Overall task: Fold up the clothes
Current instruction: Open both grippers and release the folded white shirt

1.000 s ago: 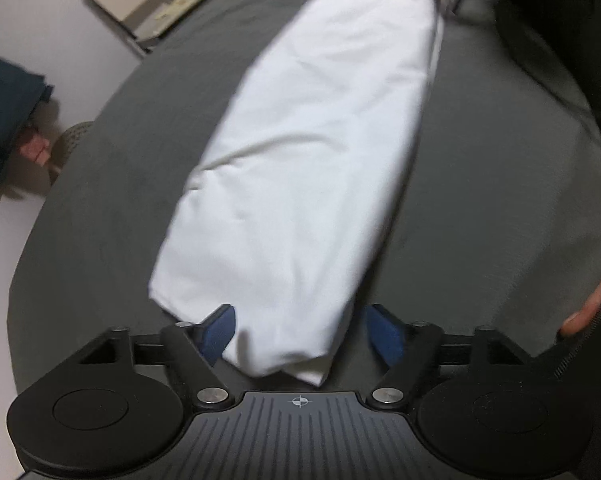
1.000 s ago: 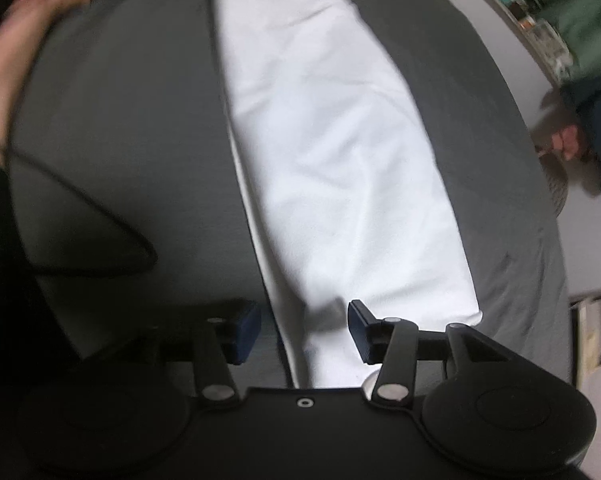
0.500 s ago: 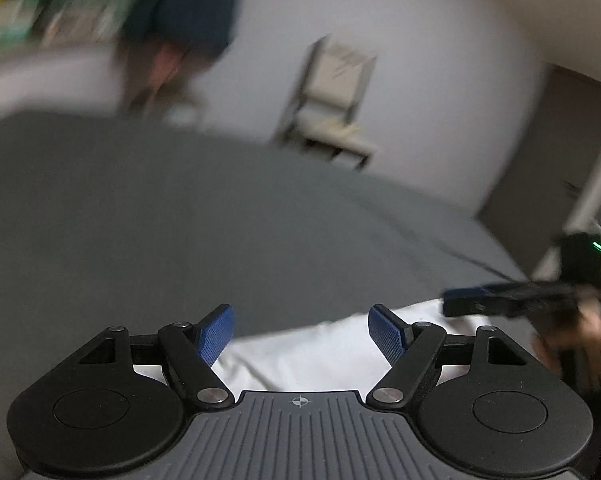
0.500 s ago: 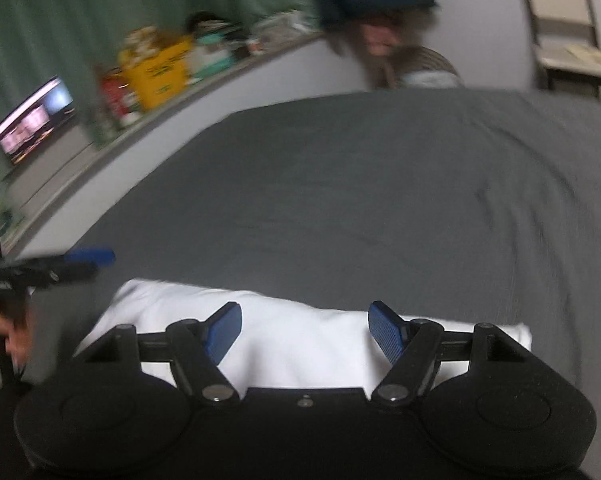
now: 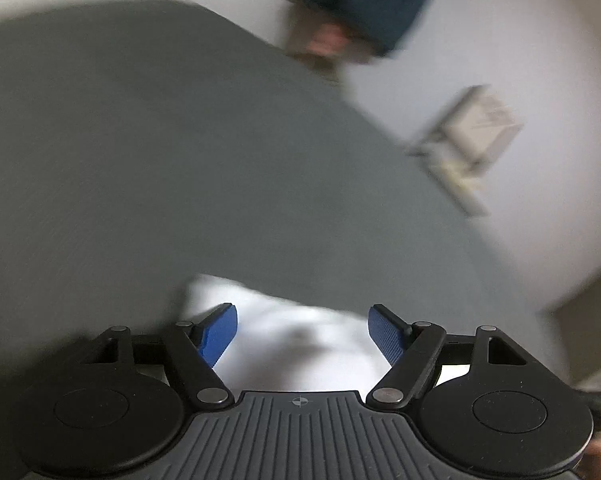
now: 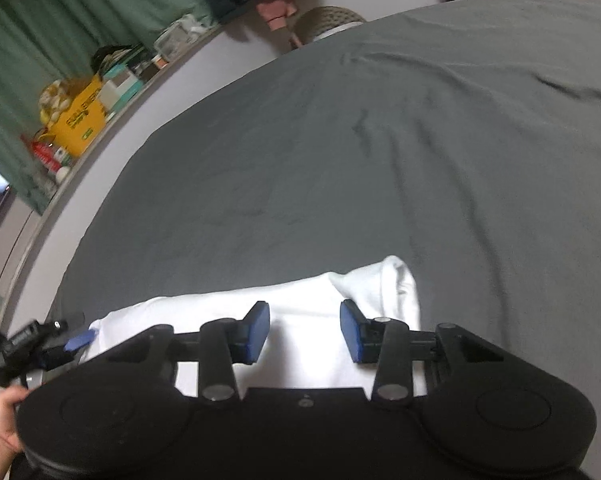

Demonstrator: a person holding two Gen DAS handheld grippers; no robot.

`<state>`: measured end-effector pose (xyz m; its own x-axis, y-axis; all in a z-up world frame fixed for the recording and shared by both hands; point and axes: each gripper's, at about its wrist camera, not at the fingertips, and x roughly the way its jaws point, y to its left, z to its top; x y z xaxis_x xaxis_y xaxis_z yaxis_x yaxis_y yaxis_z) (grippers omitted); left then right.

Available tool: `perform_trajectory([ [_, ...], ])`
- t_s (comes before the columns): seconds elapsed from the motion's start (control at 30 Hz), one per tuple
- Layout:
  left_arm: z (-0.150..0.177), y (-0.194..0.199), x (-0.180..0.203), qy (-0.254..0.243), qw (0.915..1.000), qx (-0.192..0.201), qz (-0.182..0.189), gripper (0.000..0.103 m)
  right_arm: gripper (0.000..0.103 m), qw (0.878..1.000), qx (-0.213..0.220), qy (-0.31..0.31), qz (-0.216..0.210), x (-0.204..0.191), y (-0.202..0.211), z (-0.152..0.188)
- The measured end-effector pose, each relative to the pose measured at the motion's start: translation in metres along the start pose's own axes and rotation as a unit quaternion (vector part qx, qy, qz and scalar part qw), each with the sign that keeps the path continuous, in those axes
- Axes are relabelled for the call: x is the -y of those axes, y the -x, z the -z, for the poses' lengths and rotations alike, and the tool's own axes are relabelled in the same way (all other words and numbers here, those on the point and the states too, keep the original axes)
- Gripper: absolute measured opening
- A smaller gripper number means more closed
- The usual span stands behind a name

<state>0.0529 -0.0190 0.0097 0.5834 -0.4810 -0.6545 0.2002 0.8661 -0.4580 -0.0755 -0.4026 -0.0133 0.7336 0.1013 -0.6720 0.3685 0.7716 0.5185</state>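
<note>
A white garment (image 5: 300, 344), folded into a long strip, lies on the grey bed sheet (image 5: 180, 160). My left gripper (image 5: 302, 330) hovers over one end of it, jaws wide open, cloth showing between the blue pads (image 5: 220, 330); this view is blurred. My right gripper (image 6: 304, 326) is over the other end of the white garment (image 6: 300, 304), whose rolled corner sticks out to the right. Its jaws are closing, with the cloth lying between and beneath the pads (image 6: 258, 330), which stand apart. In the right wrist view the left gripper (image 6: 78, 340) appears at the strip's far left, held by a hand (image 6: 0, 408).
The grey sheet (image 6: 380, 160) stretches wide beyond the garment. A ledge with a yellow box (image 6: 80, 116) and clutter runs along the far left under green curtains. A woven basket (image 6: 328, 20) and a pale bedside cabinet (image 5: 472, 140) stand past the bed's edge.
Both grippers have rolled from looking along the garment to looking across it, each over one end. The right jaws widened, then narrowed. The left jaws kept their width.
</note>
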Motion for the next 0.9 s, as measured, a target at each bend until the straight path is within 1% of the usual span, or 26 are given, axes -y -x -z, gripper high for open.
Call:
perform_trajectory([
  [0.03,0.0,0.006,-0.001,-0.002,0.9998,0.012,-0.015,0.076,0.04,1.0,0.005,0.0,0.004,0.0,0.004,0.001],
  [0.07,-0.001,0.014,-0.002,0.007,0.9995,0.029,-0.009,0.076,0.047,1.0,0.013,0.0,0.008,0.0,0.009,0.002],
  [0.1,0.0,0.019,0.001,0.007,0.9991,0.04,0.015,0.076,0.058,1.0,0.024,0.002,0.009,-0.001,0.015,0.003],
  [0.17,0.002,0.029,0.008,0.007,0.9961,0.061,0.064,0.076,0.061,0.999,0.043,0.01,0.003,-0.003,0.024,0.002],
  [0.23,0.009,0.025,0.029,-0.03,0.9939,0.036,0.099,0.076,0.061,0.998,0.045,0.02,-0.024,-0.002,0.028,0.001],
  [0.3,0.02,0.01,0.049,-0.074,0.9922,-0.016,0.099,0.076,0.061,0.998,0.023,0.022,-0.048,-0.007,0.014,0.0],
  [0.33,0.023,0.0,0.054,-0.089,0.992,-0.041,0.079,0.076,0.061,0.998,0.003,0.021,-0.052,-0.007,0.007,0.002],
  [0.37,0.024,-0.008,0.054,-0.09,0.9926,-0.059,0.056,0.076,0.061,0.998,-0.014,0.019,-0.052,-0.005,0.0,0.003],
  [0.4,0.025,-0.016,0.054,-0.091,0.9925,-0.075,0.034,0.076,0.058,0.999,-0.023,0.018,-0.042,-0.002,-0.004,0.005],
  [0.43,0.022,-0.02,0.05,-0.08,0.9932,-0.08,0.029,0.076,0.053,0.999,-0.028,0.016,-0.033,0.001,-0.006,0.006],
  [0.47,0.018,-0.019,0.047,-0.069,0.994,-0.081,0.027,0.076,0.046,0.999,-0.023,0.013,-0.023,0.005,-0.002,0.005],
  [0.5,0.015,-0.019,0.044,-0.059,0.9946,-0.082,0.023,0.076,0.044,1.0,-0.014,0.006,-0.007,0.009,0.004,0.003],
  [0.53,0.013,-0.017,0.042,-0.066,0.994,-0.087,0.001,0.076,0.044,1.0,-0.003,-0.004,0.009,0.015,0.01,0.001],
  [0.57,0.011,-0.016,0.043,-0.075,0.9924,-0.093,-0.031,0.076,0.044,1.0,0.007,-0.017,0.025,0.021,0.017,0.001],
  [0.6,0.01,-0.014,0.044,-0.084,0.9896,-0.099,-0.062,0.076,0.045,0.999,0.016,-0.023,0.032,0.024,0.021,0.0],
  [0.63,0.008,-0.013,0.043,-0.087,0.9876,-0.104,-0.079,0.076,0.049,0.998,0.025,-0.03,0.039,0.028,0.025,-0.001],
  [0.67,0.006,-0.009,0.043,-0.084,0.9891,-0.098,-0.072,0.076,0.062,0.998,0.034,-0.036,0.046,0.031,0.029,-0.002],
  [0.7,0.004,-0.004,0.044,-0.081,0.9905,-0.091,-0.064,0.076,0.068,0.997,0.044,-0.043,0.053,0.035,0.033,-0.002],
  [0.73,0.006,0.003,0.044,-0.081,0.9924,-0.075,-0.054,0.076,0.068,0.996,0.053,-0.05,0.06,0.038,0.037,-0.003],
  [0.8,0.008,0.013,0.053,-0.083,0.995,-0.044,-0.033,0.076,0.075,0.994,0.073,-0.052,0.07,0.04,0.042,-0.008],
  [0.83,0.01,0.02,0.049,-0.083,0.9959,-0.032,-0.013,0.076,0.075,0.993,0.079,-0.054,0.071,0.042,0.043,-0.01],
  [0.87,0.01,0.02,0.053,-0.082,0.9963,-0.025,0.01,0.076,0.075,0.993,0.08,-0.06,0.063,0.045,0.041,-0.012],
  [0.9,0.015,0.016,0.061,-0.083,0.9958,-0.025,0.032,0.076,0.075,0.993,0.078,-0.071,0.046,0.049,0.035,-0.016],
])
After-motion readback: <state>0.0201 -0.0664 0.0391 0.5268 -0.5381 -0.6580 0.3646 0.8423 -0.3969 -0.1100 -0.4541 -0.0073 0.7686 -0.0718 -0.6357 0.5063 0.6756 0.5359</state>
